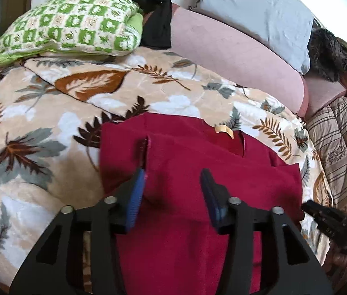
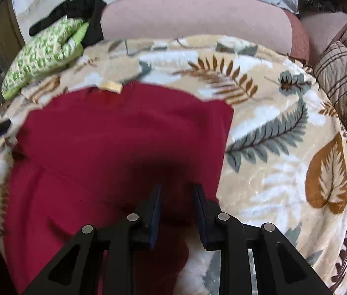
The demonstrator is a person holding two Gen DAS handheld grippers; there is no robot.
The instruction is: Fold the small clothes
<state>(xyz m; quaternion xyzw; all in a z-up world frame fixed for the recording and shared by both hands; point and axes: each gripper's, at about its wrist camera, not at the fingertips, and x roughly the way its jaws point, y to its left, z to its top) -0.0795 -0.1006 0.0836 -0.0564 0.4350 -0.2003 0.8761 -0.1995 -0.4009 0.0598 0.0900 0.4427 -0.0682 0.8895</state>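
A dark red fleece garment (image 1: 198,152) lies partly folded on the leaf-print blanket, its tan neck label (image 1: 224,130) at the far edge. My left gripper (image 1: 173,172) hangs just above the garment's near part. It is open, blue pads wide apart, nothing pinched between them. The right wrist view shows the same red garment (image 2: 124,135) and label (image 2: 112,86). My right gripper (image 2: 177,188) sits over the garment's near right edge with a narrow gap between its pads. Only shadowed cloth lies below, and none is visibly pressed. The right gripper's body (image 1: 333,221) also shows at the left view's right edge.
The leaf-print blanket (image 1: 38,123) covers the bed. A green checked pillow (image 1: 70,24) and a black garment (image 1: 153,5) lie at the far left. A pink bolster (image 1: 235,49) and grey pillow (image 1: 254,7) line the back. A striped quilt (image 1: 340,135) lies at right.
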